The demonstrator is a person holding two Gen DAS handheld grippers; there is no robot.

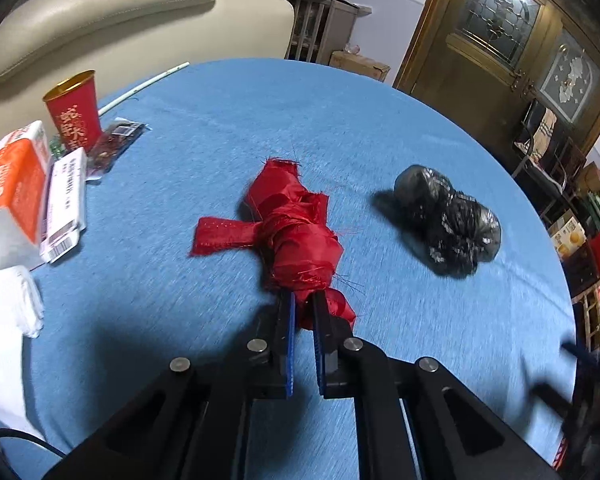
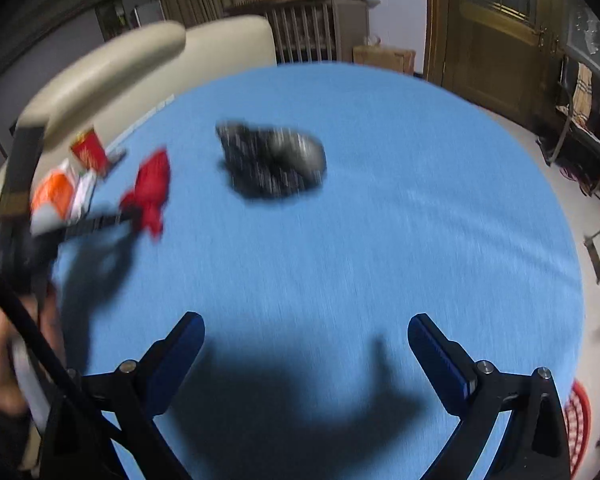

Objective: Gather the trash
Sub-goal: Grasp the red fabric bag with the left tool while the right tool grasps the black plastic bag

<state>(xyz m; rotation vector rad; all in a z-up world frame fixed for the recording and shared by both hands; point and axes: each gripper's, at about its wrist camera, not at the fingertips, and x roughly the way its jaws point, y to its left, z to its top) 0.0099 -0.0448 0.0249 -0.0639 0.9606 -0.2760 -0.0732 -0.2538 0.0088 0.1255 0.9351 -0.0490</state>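
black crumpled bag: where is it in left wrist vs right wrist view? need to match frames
Left wrist: black bag lies right of centre on the blue tablecloth, to the right of the red cloth bundle pinched in the left gripper.
Right wrist: black bag is above centre, blurred, ahead of the open right gripper.
Shared landmark: red cloth bundle, left of the bag in both.

Left wrist view sat low and close behind the red fabric bundle (image 1: 296,236), facing twelve o'clock across the blue table (image 1: 420,128), right wrist view higher, farther back, both shared the black bag (image 1: 448,220) and bundle.
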